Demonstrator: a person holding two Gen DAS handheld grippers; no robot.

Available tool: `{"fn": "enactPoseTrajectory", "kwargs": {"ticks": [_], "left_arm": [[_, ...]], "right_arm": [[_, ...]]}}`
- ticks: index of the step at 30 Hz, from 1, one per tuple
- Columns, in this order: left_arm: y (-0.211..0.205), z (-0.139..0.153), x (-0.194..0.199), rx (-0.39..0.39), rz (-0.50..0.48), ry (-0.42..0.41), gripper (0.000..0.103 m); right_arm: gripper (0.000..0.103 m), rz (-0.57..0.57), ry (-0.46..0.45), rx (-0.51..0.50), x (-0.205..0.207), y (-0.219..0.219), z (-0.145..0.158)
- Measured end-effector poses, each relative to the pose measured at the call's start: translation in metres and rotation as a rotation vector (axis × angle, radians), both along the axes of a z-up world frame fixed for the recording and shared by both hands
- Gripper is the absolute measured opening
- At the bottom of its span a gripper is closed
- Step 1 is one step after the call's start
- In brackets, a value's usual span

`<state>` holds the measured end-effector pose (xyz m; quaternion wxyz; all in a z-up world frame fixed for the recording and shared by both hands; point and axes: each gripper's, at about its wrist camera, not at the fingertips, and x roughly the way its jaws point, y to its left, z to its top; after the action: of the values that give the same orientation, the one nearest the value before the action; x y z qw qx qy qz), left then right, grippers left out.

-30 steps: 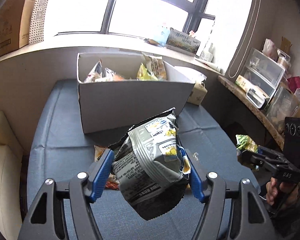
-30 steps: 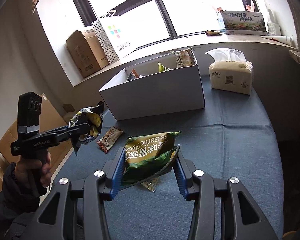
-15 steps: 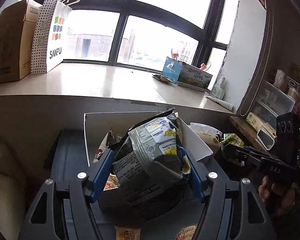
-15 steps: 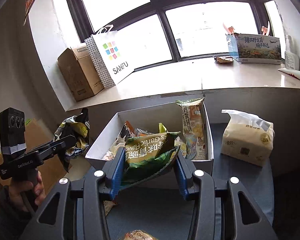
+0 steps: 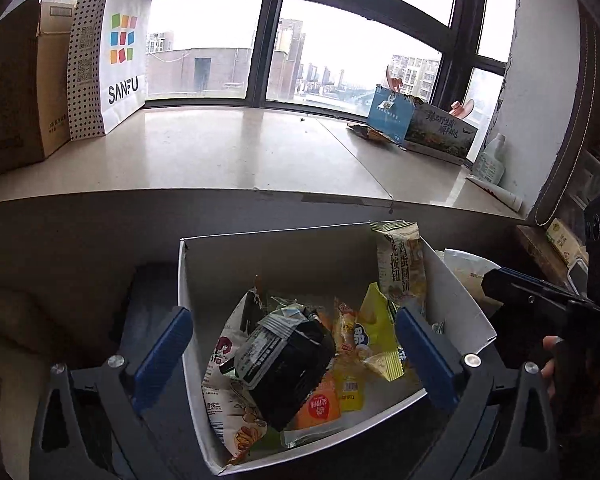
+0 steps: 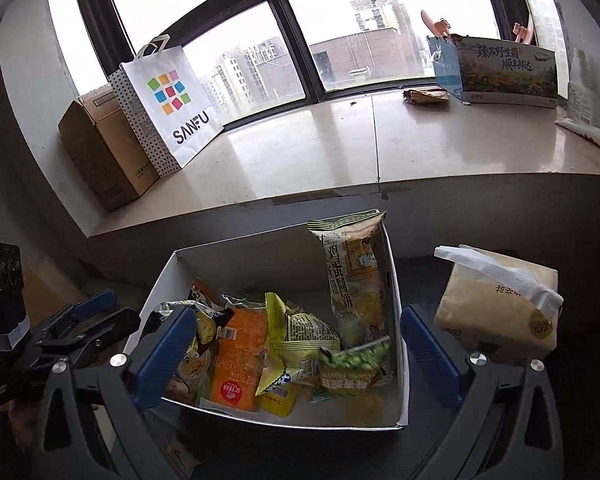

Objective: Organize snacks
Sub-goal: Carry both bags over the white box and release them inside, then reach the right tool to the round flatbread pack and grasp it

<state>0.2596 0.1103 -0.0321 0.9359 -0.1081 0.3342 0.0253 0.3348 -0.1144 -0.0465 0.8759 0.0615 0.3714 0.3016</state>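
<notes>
A white cardboard box (image 5: 204,264) (image 6: 156,292) holds several snack bags. My left gripper (image 5: 294,350) is open above it; the grey-black chip bag (image 5: 288,356) lies loose in the box below the jaws. My right gripper (image 6: 296,354) is open over the box too; the green garlic-flavour bag (image 6: 352,368) lies in the box's right front corner. A tall pale snack bag (image 5: 402,264) (image 6: 354,276) stands against the right wall. An orange packet (image 6: 238,356) and a yellow bag (image 5: 374,336) lie in between.
A tissue pack (image 6: 500,308) sits right of the box on the blue surface. The window sill behind carries a SANFU paper bag (image 5: 108,56) (image 6: 168,108), a brown carton (image 6: 104,152) and a printed box (image 6: 500,70). A small packet (image 6: 180,454) lies before the box.
Both grippers moved forward over the box and opened. The grey-black bag dropped from the left jaws and the green bag from the right jaws into the box.
</notes>
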Motion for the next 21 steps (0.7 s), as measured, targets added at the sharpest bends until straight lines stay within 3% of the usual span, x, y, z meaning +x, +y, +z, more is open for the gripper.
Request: {"fn": "enactPoseTrajectory", "kwargs": {"ticks": [3,9,17,21], "left_arm": [[0.002,0.001,-0.014,-0.011,0.004,-0.005,0.103],[-0.003,0.016,-0.051,-0.003,-0.022,-0.049,0.103],[-0.026,0.029,-0.110,-0.010,-0.087,-0.113,0.103],[-0.045,0.023,-0.140,-0.022,-0.148,-0.086,0.103]], "right_arm": [[0.103,-0.041,-0.021,-0.017,-0.007,-0.008,-0.002],[0.103,-0.007,-0.051,0.006,-0.036,-0.016,0.007],[0.103,0.069,-0.122,0.050,-0.104,-0.031,0.019],[0.103,0.101,-0.127,0.078,-0.137,-0.047,0.012]]}}
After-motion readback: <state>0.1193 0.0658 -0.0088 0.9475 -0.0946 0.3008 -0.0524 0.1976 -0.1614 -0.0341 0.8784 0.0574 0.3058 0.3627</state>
